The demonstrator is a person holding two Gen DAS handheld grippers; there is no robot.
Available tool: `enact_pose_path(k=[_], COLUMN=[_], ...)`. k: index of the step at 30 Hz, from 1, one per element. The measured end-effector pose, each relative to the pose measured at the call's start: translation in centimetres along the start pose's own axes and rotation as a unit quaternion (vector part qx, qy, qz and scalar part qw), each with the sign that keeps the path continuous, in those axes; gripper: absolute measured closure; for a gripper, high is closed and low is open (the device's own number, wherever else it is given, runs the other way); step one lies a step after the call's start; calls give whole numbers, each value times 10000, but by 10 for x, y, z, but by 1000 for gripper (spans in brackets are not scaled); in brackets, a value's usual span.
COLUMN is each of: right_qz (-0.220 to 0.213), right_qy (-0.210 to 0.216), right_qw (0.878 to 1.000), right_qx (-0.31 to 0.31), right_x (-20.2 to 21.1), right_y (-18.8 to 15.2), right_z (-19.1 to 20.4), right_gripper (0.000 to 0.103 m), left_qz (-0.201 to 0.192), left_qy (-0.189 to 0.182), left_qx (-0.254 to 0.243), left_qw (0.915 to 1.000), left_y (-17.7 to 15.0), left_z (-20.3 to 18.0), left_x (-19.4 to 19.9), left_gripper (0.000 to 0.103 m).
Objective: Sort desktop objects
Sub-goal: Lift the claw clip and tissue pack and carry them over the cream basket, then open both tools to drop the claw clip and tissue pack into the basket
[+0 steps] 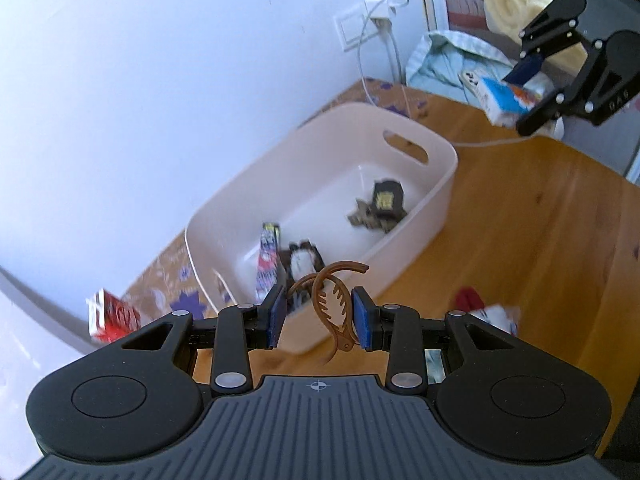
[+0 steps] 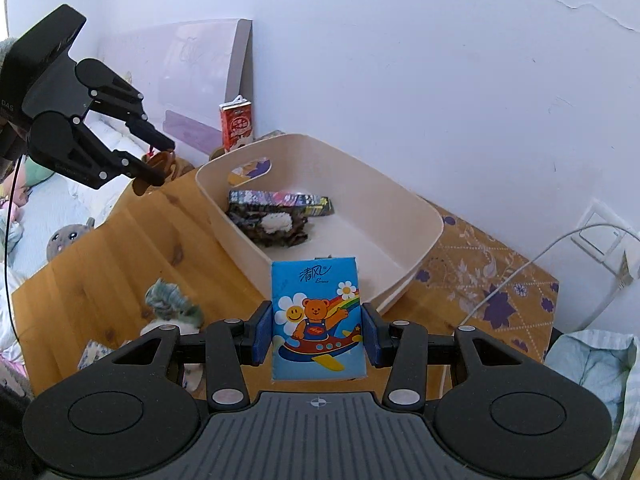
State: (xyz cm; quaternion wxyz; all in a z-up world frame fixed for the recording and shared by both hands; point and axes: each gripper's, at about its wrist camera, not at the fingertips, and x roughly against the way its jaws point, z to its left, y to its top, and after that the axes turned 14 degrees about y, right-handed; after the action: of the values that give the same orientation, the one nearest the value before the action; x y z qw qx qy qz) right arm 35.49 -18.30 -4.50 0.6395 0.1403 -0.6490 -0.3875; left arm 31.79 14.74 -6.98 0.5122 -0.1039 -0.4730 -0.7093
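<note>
My left gripper holds a brown hair claw clip between its blue pads, above the near end of the cream plastic bin. The clip touches the right pad; the jaws stand fairly wide. The bin holds a colourful long box, a dark furry item and a dark packet. My right gripper is shut on a blue tissue pack with a bear picture, held upright above the table near the bin. The right gripper also shows in the left wrist view with the pack.
A red milk carton stands beyond the bin by the wall, also in the left wrist view. A green-white soft item and small packets lie on the wooden table. A white cable runs to a wall socket. Bedding lies beyond the table.
</note>
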Motion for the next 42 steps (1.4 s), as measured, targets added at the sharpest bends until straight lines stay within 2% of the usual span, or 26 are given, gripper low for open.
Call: enact_pose_path(k=[8,16,26,32,41,42], right_qz=[-147,-333,20,449,826,848], right_qy=[-140,-313,-290,-393,-476,-473], right_qw=[9998,9973,9906,9889,9883,9880], right_qx=[-59,-577,-1334,-1358,-1192,-1205], right_x=[-18,-57,-115,-145,-175,-176], right_y=[24,41,38,34,36,36], right_z=[-22,-45,-75,-78,-64,-63], right_gripper=[60,60,60,60,60,56], left_qz=[-223,-208,561,1082,1446,1451], left_qy=[-32,41,19,-26,-138,-145], left_qx=[-44,126,501,595,439,481], left_qw=[9997,9997,9972,9923,9884,9881], left_y=[28,48,46,31,16,14], left_z=[14,24,21,15,0,1], left_x=[-30,-75,-143,-171,-190,-189], left_gripper=[67,67,67,67,66,65])
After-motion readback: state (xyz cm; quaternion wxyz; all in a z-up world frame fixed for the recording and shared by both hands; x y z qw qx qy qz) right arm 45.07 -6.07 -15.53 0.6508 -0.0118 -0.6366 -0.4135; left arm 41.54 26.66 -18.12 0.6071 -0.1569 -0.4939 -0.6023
